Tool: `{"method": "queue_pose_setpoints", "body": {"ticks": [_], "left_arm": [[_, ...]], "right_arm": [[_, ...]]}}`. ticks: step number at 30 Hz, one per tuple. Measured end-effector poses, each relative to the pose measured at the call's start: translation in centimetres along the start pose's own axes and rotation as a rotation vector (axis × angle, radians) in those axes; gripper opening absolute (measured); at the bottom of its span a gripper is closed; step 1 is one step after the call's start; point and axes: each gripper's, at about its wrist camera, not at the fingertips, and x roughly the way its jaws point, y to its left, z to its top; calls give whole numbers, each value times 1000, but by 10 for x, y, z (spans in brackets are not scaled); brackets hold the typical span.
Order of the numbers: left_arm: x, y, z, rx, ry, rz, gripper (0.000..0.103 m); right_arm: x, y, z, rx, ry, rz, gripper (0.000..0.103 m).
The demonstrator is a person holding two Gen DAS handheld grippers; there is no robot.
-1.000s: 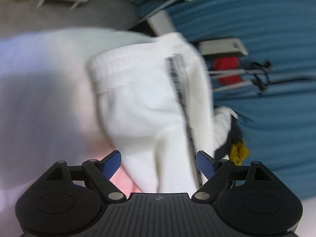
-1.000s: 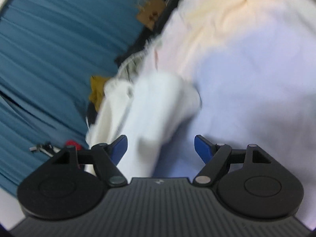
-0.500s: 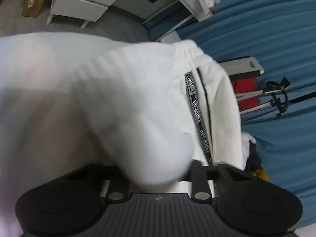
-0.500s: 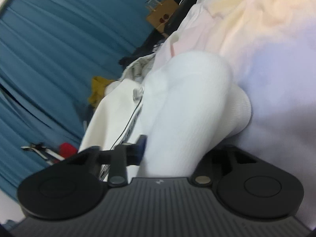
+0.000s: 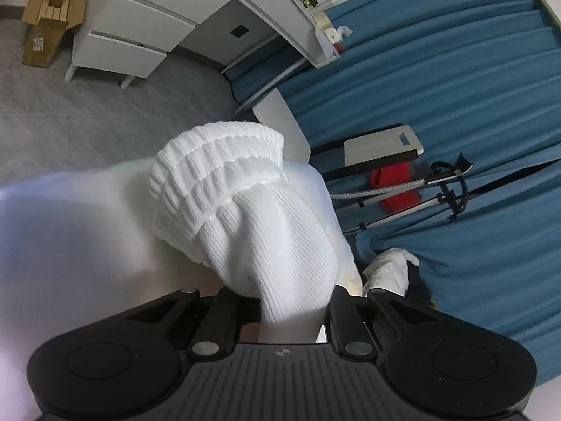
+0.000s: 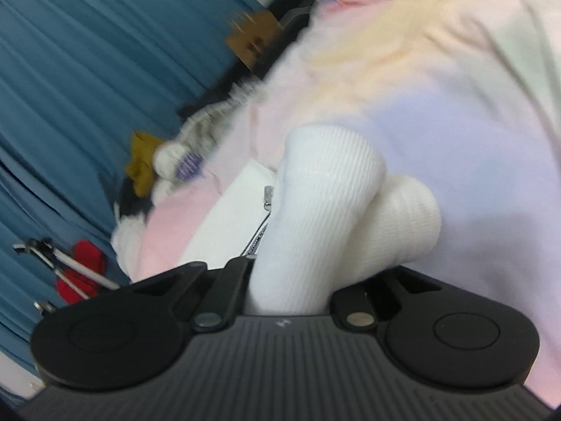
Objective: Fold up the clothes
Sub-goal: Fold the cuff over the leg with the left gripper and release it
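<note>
A white knit garment with a ribbed elastic band (image 5: 224,179) is bunched in my left gripper (image 5: 294,310), which is shut on it; the cloth hides the fingertips. In the right wrist view, my right gripper (image 6: 291,291) is shut on another bunched part of the same white ribbed garment (image 6: 326,203). A flat white piece with a black printed stripe (image 6: 231,231) lies beside it. Both parts are held just above a pastel pink, yellow and lilac sheet (image 6: 455,112).
Blue curtains (image 5: 455,70) hang behind. A white drawer unit (image 5: 133,31) and a cardboard box (image 5: 49,17) stand on the grey floor. A red item on a metal stand (image 5: 396,186) and a pile of other clothes (image 6: 164,161) sit by the curtain.
Both grippers were open a second ago and have shut on the white garment. They have since lifted it, so the left view now looks up over the room.
</note>
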Motion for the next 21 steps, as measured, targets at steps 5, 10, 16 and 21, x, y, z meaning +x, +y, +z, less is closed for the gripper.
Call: {"method": "queue_pose_setpoints", "body": {"ticks": [5,10,16,21], "left_arm": [[-62,31,0,28,50,36,12],[-74,49,-3,36,103,94,15],[-92,9,-36,311,82,173,44],[-125,-5,-63,351,63,207,52]], "right_arm": [[-37,-8,-5,22,41,-4,11],[-44,-27,-21,-33,102,-40,11],[-48,-55,-27,134,119,19,11],[-49,-58,-22,153,82,77,10]]}}
